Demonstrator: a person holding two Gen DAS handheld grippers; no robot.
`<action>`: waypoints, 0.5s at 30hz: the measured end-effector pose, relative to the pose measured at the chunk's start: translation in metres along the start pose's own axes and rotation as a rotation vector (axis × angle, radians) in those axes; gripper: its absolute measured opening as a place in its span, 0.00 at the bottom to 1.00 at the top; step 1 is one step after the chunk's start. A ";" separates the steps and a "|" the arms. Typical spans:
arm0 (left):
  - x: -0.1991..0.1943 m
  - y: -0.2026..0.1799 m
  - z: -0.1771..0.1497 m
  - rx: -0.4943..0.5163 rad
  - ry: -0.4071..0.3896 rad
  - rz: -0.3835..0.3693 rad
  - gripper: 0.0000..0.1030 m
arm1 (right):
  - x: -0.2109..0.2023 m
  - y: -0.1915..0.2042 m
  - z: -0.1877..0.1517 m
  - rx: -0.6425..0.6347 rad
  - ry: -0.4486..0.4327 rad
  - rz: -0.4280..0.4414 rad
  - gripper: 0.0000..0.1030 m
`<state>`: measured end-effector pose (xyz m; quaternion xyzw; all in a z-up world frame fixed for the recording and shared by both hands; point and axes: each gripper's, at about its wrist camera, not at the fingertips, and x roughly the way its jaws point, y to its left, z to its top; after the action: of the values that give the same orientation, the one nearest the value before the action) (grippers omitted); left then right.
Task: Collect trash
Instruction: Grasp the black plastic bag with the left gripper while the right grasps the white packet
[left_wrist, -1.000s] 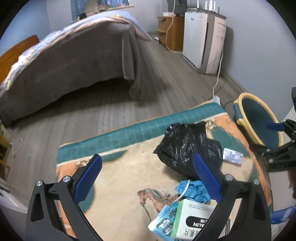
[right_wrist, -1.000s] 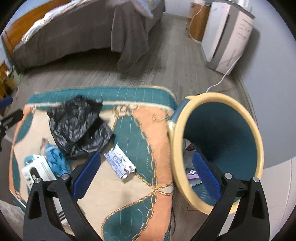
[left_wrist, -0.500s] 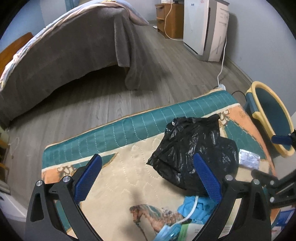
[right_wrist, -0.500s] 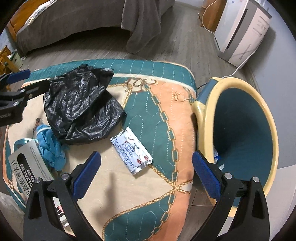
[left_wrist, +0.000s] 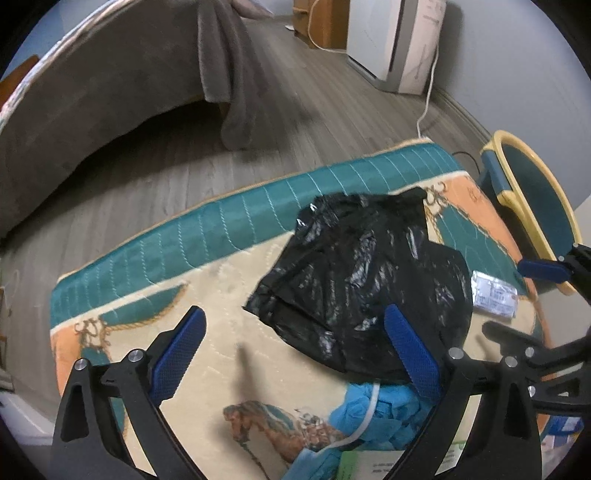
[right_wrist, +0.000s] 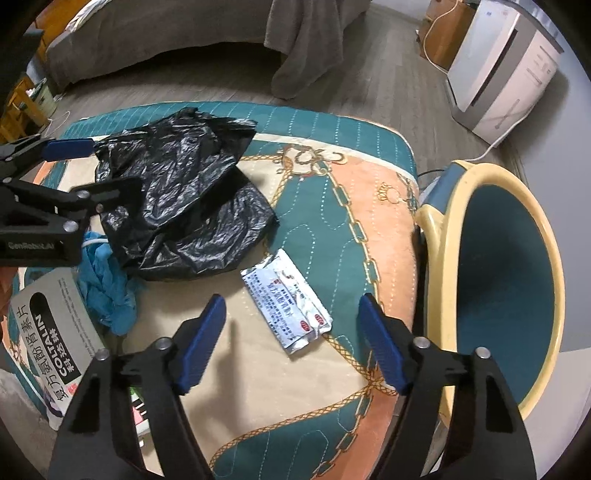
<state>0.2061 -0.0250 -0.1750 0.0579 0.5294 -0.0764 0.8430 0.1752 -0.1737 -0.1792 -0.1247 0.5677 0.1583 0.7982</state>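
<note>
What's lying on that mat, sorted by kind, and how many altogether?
Black plastic bag: 1
Foil sachet: 1
Blue gloves, one bunched heap: 1
Medicine box: 1
Total: 4 visible; the mat's near corner is hidden.

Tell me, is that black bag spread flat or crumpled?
Crumpled: the black plastic bag lies in a wrinkled, folded heap on the rug.

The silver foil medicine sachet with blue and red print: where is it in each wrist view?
Left wrist: silver foil medicine sachet at the right edge, just right of the crumpled black plastic bag.
Right wrist: sachet at centre, lying flat between the right gripper's closing jaws, untouched.
Shared landmark: the black bag.
</note>
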 end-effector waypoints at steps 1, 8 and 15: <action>0.000 -0.001 0.000 -0.001 0.004 -0.010 0.93 | 0.000 0.000 0.000 -0.001 -0.001 -0.002 0.67; 0.006 -0.005 0.000 -0.011 0.050 -0.102 0.67 | 0.003 0.005 -0.001 -0.025 0.010 -0.003 0.54; 0.006 -0.004 -0.002 0.006 0.061 -0.117 0.31 | 0.011 0.010 -0.002 -0.055 0.044 0.001 0.33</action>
<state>0.2057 -0.0285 -0.1814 0.0319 0.5571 -0.1253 0.8203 0.1726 -0.1640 -0.1909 -0.1498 0.5808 0.1713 0.7816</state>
